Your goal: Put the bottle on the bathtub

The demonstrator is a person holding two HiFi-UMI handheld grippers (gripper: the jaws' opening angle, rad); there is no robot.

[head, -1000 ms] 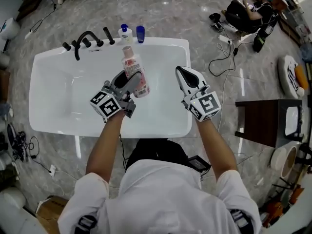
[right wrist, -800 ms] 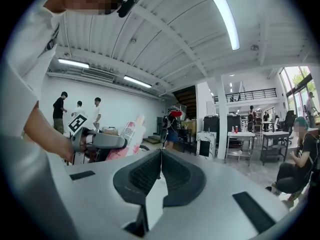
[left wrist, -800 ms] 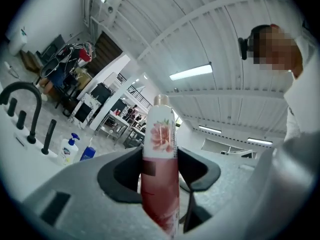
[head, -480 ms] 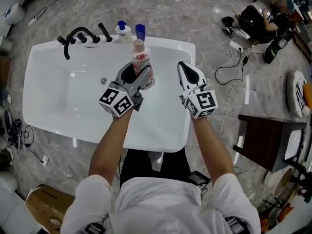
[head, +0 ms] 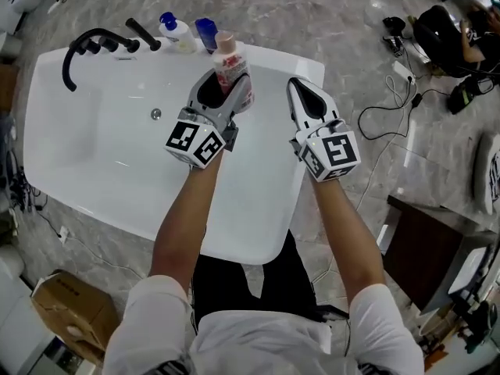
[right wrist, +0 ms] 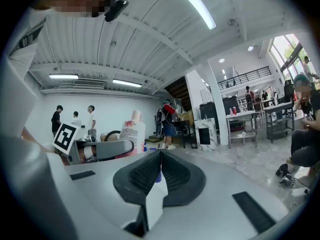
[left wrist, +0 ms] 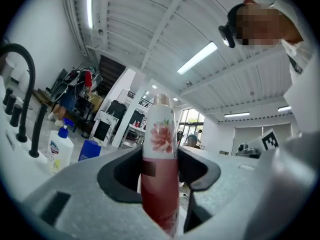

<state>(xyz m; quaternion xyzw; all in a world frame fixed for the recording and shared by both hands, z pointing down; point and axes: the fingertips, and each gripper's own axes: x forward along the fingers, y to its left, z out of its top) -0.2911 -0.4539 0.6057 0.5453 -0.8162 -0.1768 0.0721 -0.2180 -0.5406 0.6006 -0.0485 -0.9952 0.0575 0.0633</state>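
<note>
Over the far end of the white bathtub point(head: 94, 155), the left gripper point(head: 224, 94) holds the bottle point(head: 229, 61), a pink one with a flower on its white label and a pale cap. The jaws are clamped on its lower body from both sides, and the left gripper view shows the bottle standing straight up between them. In the head view its cap lies against the tub's far rim, just beside a small blue bottle point(head: 206, 33) and a white bottle with a blue pump top point(head: 173, 31), both standing on that rim. The bottle's base is hidden behind the gripper, so whether it touches the tub cannot be told.

The right gripper point(head: 303, 100) hangs over the tub's right side, near the left one but apart from it. Its jaws are pressed together with nothing between them, as the right gripper view shows.

A black faucet point(head: 82, 41) with its handles stands on the rim's far left corner. The drain point(head: 156, 114) sits in the tub floor, left of the left gripper.
</note>
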